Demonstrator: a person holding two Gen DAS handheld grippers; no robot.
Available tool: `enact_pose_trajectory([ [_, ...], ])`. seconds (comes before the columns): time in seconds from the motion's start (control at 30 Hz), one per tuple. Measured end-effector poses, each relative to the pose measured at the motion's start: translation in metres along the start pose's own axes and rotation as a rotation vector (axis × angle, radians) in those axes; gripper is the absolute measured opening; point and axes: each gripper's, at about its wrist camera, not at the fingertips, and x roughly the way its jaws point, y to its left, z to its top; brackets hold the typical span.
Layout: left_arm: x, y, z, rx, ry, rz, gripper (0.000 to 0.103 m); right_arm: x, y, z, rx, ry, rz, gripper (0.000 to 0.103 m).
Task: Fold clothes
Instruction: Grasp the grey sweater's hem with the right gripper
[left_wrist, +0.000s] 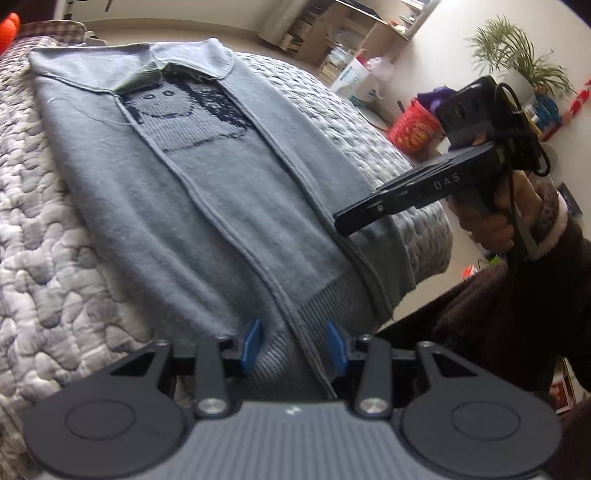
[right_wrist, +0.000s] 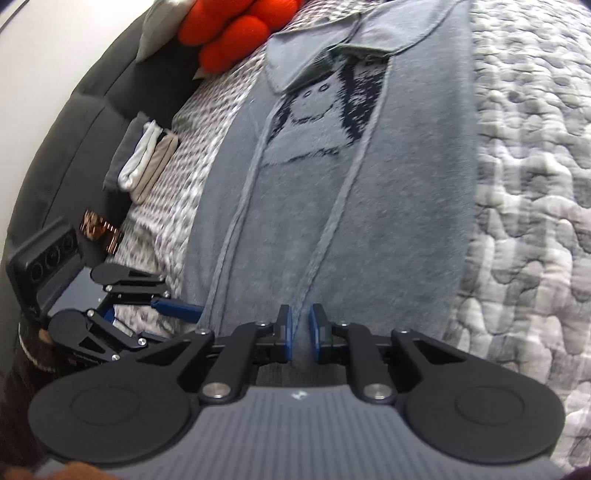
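With both sides of the sweater folded in on the bed, the left gripper stands half-open over the hem and the right gripper narrow and apparently empty; next, each likely must pinch the hem and carry it toward the collar.

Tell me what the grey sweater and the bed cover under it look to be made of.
Sweater: knitted yarn, probably wool or a blend, matte and slightly fuzzy. The ribbed hem and the face pattern knitted into the front show it.
Bed cover: quilted woven fabric, likely padded cotton or polyester, matte. Stitched lines puff it into soft bumps.
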Motion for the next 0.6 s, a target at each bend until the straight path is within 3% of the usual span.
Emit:
enact_pose_trajectory([
  [0.33,0.006,-0.006,-0.006,0.046,0.060,-0.041,0.042,0.001,0.002,-0.016,-0.055,0.079,0.036,0.017],
  [0.6,0.021,-0.014,-0.009,0.078,0.171,-0.075,0.042,0.004,0.007,-0.026,-0.086,0.124,0.040,0.017],
])
